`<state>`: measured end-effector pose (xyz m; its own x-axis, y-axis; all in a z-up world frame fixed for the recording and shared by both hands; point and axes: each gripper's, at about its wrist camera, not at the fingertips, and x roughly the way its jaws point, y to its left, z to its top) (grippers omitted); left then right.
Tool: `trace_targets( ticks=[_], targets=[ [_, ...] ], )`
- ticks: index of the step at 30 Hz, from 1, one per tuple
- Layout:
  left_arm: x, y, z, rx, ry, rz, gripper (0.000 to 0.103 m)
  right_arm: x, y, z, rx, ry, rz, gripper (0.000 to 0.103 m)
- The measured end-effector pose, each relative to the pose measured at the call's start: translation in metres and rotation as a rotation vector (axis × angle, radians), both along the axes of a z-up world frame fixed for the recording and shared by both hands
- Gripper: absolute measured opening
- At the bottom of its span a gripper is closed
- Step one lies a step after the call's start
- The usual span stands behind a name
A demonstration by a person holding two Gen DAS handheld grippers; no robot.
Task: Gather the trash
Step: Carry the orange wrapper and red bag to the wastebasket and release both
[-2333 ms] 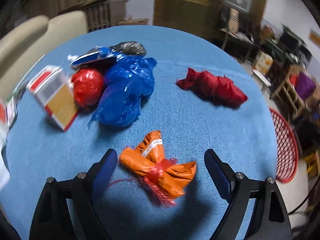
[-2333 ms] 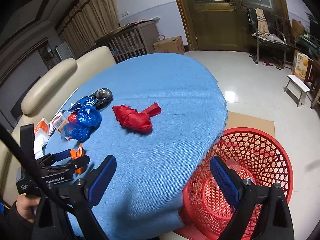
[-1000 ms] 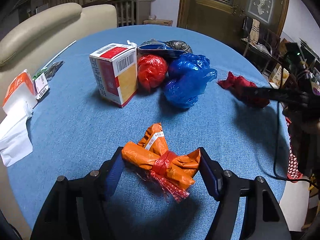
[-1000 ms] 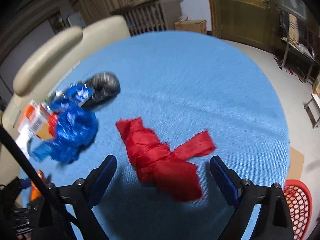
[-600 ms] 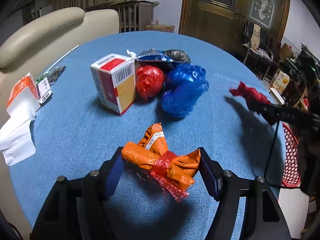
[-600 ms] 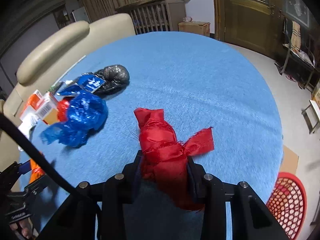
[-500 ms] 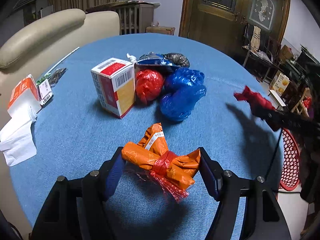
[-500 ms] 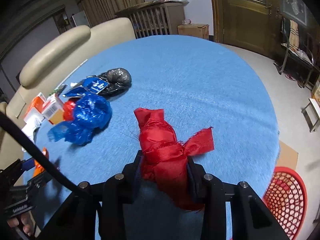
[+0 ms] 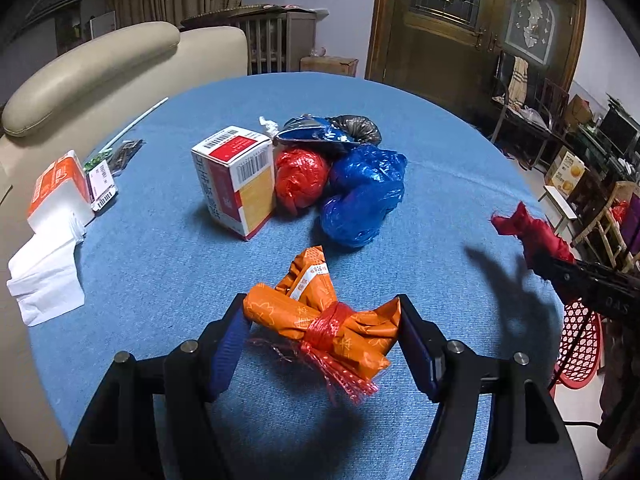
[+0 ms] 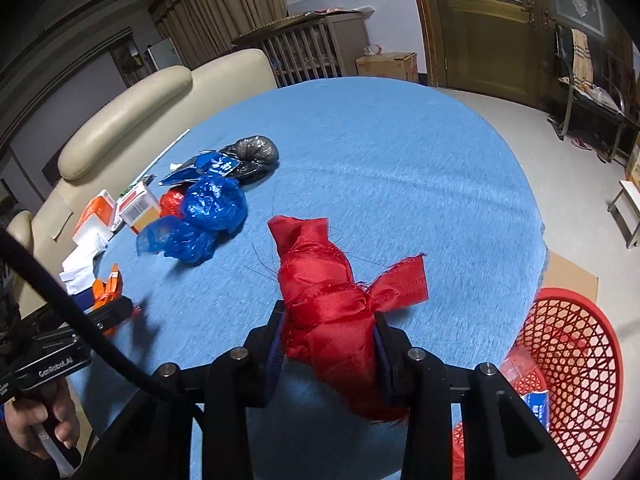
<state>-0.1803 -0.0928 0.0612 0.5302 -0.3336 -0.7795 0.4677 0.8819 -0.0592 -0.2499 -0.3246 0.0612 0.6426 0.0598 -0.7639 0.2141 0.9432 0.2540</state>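
Note:
My left gripper (image 9: 322, 328) is shut on an orange wrapper bundle (image 9: 320, 312) tied with red netting, held above the blue tablecloth (image 9: 160, 248). My right gripper (image 10: 328, 340) is shut on a red cloth bundle (image 10: 324, 292) and holds it above the table near its right edge; that bundle also shows in the left wrist view (image 9: 532, 232). A red mesh basket (image 10: 572, 360) stands on the floor at the lower right, with some trash inside.
On the table lie a blue plastic bag (image 9: 360, 196), a red ball of plastic (image 9: 300, 180), a red-and-yellow carton (image 9: 236, 176), a black bag (image 9: 356, 128), a blue packet (image 9: 316, 134) and white tissues (image 9: 44, 264). A beige sofa (image 9: 100, 64) stands behind.
Both grippers closed on their bundles and lifted them. The right gripper has carried the red cloth bundle up and toward the table's right edge, nearer the basket.

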Motion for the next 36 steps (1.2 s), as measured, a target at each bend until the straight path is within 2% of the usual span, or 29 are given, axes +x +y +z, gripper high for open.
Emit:
trace_targets(
  ticks=[8,21,30,36],
  targets=[
    [0.001,-0.003,-0.002,0.023,0.015,0.018,0.072,-0.012,0.001,0.003,0.023,-0.020,0.002,0.040],
    [-0.001,-0.026,0.004,0.040,-0.008,-0.023,0.072,-0.043,-0.015,0.011,0.032,-0.045,-0.052,0.040],
    [-0.008,-0.047,0.011,0.032,-0.014,-0.071,0.072,-0.073,-0.044,0.013,0.039,-0.058,-0.164,0.041],
    [-0.017,-0.067,0.018,0.007,-0.018,-0.124,0.072,-0.101,-0.072,0.011,0.033,-0.065,-0.290,0.041]
  ],
)
